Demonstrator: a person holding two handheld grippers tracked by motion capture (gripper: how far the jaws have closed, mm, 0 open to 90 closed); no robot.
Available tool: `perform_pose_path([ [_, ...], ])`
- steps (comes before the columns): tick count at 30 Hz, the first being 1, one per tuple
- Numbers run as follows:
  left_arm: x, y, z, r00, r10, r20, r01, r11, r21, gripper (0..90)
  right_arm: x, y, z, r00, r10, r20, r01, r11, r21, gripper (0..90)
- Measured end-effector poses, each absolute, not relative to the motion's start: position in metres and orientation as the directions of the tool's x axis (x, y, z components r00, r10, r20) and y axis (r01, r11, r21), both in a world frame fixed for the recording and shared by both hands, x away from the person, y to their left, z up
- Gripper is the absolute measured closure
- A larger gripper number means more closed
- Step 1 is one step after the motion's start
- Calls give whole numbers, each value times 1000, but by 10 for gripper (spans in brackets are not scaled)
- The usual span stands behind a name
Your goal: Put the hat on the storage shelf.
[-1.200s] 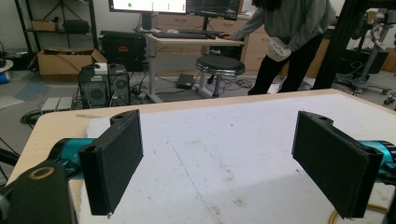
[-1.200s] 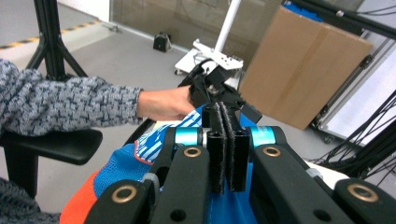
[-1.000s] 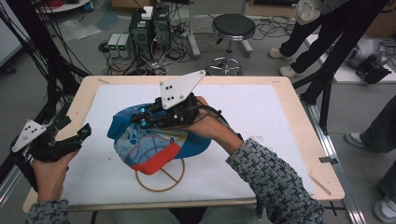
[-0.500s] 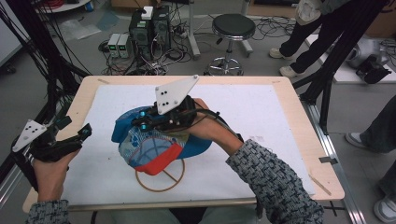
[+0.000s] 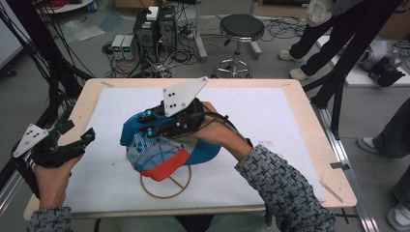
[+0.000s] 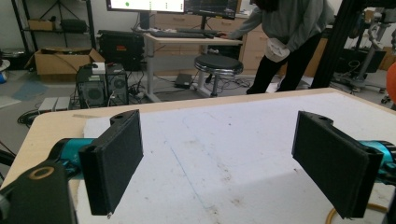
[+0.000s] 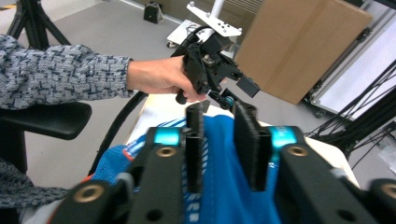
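A blue cap [image 5: 164,147] with a patterned front and a red brim is seen in the high view near the middle of the white mat [image 5: 270,121], resting over the far edge of a wooden ring [image 5: 166,186] that lies flat on the mat. The right gripper [image 5: 145,126] is held over the crown of the cap, its grey plate [image 5: 181,95] uppermost. In the right gripper view the blue cloth [image 7: 224,186] is seen between and below the two black jaws, which stand a narrow gap apart; they have just been opening, and the pads are not seen to press on the cloth. The left gripper [image 5: 82,140] is held at the left edge of the table [image 5: 309,111], well apart from the cap, and is gripped by the left hand [image 5: 51,176]. In the left gripper view its jaws are spread wide with nothing between them, only bare mat [image 6: 219,140] beyond. A black stool [image 5: 241,29] and computer cases [image 5: 154,29] stand on the floor past the table.
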State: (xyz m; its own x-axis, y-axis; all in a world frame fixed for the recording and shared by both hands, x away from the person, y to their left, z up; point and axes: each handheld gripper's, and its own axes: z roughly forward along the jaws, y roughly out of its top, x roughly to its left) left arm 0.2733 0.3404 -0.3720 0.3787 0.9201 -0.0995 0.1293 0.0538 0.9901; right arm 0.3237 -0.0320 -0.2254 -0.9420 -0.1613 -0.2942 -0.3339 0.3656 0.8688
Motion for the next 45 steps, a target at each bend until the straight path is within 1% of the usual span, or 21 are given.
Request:
perform_pose_path([
  [6, 274, 339, -373, 381, 919, -97, 133, 49, 990, 166, 325, -34, -225, -947, -146, -285, -319, 353, 880, 671],
  [10, 273, 340, -372, 379, 920, -98, 131, 51, 990, 166, 325, -35, -225, -948, -141, -284, -316, 351, 881, 671],
  [14, 273, 340, -372, 379, 920, -98, 130, 52, 990, 166, 327, -40, -224, -951, -117, -287, -310, 338, 889, 630],
  [16, 273, 340, -372, 379, 920, -98, 131, 52, 990, 166, 328, -42, -224, -952, -110, -287, -307, 331, 892, 627],
  [17, 273, 340, -372, 379, 920, -98, 131, 52, 990, 166, 330, -47, -222, -954, -88, -285, -298, 326, 897, 586],
  [18, 273, 340, -372, 379, 920, -98, 131, 52, 990, 166, 330, -47, -222, -954, -88, -285, -298, 326, 897, 586],
  [21, 274, 340, -373, 379, 920, -99, 131, 52, 990, 166, 334, -56, -219, -960, -45, -275, -275, 305, 912, 539],
  [22, 274, 340, -373, 379, 920, -99, 132, 52, 990, 166, 334, -56, -219, -960, -45, -275, -275, 305, 912, 539],
  [23, 274, 340, -373, 378, 920, -99, 132, 52, 990, 166, 336, -62, -218, -962, -21, -271, -265, 293, 919, 515],
  [25, 274, 340, -373, 378, 920, -99, 133, 52, 990, 166, 337, -65, -217, -964, -7, -267, -257, 286, 923, 504],
  [31, 274, 340, -374, 375, 922, -99, 138, 50, 989, 166, 347, -92, -214, -962, 110, -252, -221, 235, 947, 409],
  [33, 274, 341, -374, 374, 922, -98, 139, 49, 989, 166, 349, -101, -215, -957, 149, -248, -212, 222, 952, 389],
  [34, 274, 341, -375, 373, 922, -99, 139, 50, 989, 166, 349, -101, -215, -957, 149, -248, -212, 222, 952, 389],
  [35, 274, 341, -375, 374, 922, -99, 140, 49, 989, 166, 353, -112, -215, -952, 191, -237, -197, 207, 958, 356],
  [39, 273, 342, -375, 368, 924, -102, 141, 54, 989, 166, 358, -129, -216, -940, 260, -223, -179, 182, 967, 304],
  [40, 273, 342, -375, 368, 924, -102, 140, 53, 989, 166, 358, -129, -216, -940, 260, -223, -179, 182, 967, 304],
  [41, 273, 342, -375, 367, 925, -102, 140, 54, 989, 166, 359, -138, -215, -932, 294, -213, -165, 181, 970, 289],
  [45, 273, 342, -375, 370, 924, -100, 141, 51, 989, 166, 361, -152, -215, -916, 341, -213, -166, 160, 973, 252],
])
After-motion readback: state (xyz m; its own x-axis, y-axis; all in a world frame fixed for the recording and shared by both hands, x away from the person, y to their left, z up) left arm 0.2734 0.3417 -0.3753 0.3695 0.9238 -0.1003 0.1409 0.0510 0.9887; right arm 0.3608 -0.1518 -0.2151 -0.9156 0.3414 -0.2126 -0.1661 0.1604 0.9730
